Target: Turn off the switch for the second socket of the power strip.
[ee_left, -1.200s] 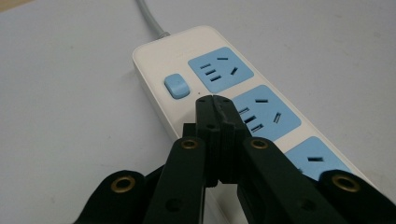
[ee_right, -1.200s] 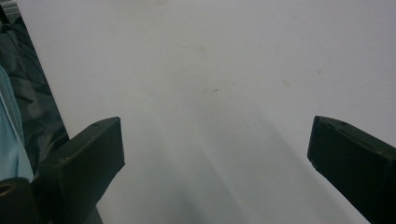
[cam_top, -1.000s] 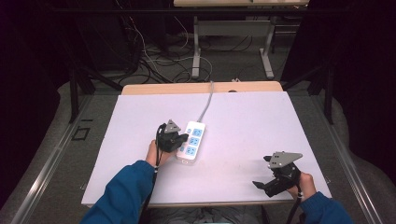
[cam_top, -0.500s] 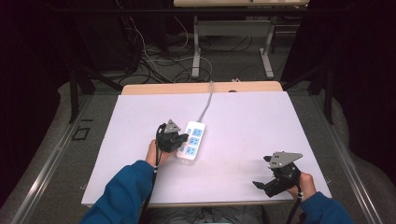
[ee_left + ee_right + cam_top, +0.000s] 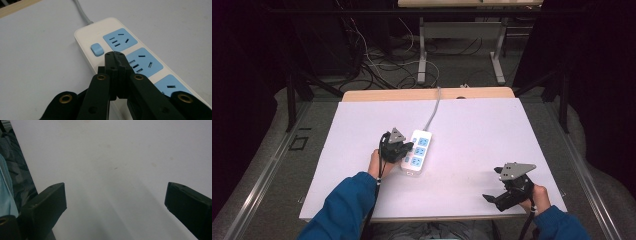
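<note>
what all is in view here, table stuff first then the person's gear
power strip: 1, white with three blue sockets and a blue switch, middle of the board, lying flat
cord: 1, grey, runs from the strip's far end off the far edge
board: 1, pale white, covers the wooden table
desk legs: 2, grey, on the floor behind, with loose cables
left gripper: 1, black, jaws shut, tips over the strip near the switch
right gripper: 1, black, jaws open, near corner of the board
sleeves: 2, blue, bottom edge

One power strip (image 5: 416,158) with three blue sockets (image 5: 120,40) and one switch (image 5: 96,49).
</note>
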Available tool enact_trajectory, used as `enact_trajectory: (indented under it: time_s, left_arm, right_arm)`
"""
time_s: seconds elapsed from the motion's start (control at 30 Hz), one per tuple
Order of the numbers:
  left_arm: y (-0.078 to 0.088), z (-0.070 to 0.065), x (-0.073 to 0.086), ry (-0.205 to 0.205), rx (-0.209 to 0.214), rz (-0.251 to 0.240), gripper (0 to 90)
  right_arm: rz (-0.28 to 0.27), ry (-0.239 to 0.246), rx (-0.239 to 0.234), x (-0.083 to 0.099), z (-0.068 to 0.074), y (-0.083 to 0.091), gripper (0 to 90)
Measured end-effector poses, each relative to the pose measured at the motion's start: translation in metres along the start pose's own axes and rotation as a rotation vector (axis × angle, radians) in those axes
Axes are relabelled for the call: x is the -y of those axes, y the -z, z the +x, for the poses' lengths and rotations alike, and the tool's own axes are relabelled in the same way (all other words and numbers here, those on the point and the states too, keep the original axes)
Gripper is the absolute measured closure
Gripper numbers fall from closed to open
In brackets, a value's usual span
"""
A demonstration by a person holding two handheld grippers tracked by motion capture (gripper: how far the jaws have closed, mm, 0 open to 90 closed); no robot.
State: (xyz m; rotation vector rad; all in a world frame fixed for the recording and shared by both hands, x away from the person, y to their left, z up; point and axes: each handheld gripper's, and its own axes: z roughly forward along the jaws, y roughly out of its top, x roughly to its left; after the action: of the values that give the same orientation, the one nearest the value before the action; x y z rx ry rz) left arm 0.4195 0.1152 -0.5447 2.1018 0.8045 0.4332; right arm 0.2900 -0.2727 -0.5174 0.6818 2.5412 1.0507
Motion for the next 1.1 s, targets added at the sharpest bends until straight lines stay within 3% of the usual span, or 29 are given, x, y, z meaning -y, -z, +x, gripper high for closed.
enact_trajectory:
  time_s: [0.1, 0.33, 0.77, 0.9, 1.1]
  left_arm:
    - [0.0003, 0.0002, -0.0005, -0.015, -0.003, 0.005, 90.0]
    - [0.0006, 0.0000, -0.0003, -0.004, -0.002, 0.000, 89.7]
    - [0.0020, 0.0019, -0.0003, -0.002, -0.002, -0.004, 79.9]
    - [0.0035, 0.0027, -0.0022, -0.014, 0.010, -0.017, 71.9]
    - [0.0080, 0.0032, -0.0063, 0.015, 0.010, -0.018, 47.0]
  right_arm:
    - [0.002, -0.002, 0.000, 0.0000, 0.0003, 0.0002, 3.2]
    - [0.001, -0.002, 0.000, -0.0001, 0.0004, 0.0002, 3.2]
    - [0.003, -0.005, 0.004, -0.0002, 0.0010, 0.0002, 3.2]
    - [0.001, -0.003, 0.004, -0.0003, 0.0013, 0.0001, 3.2]
    - [0.000, -0.001, 0.002, -0.0003, 0.0014, -0.0001, 3.2]
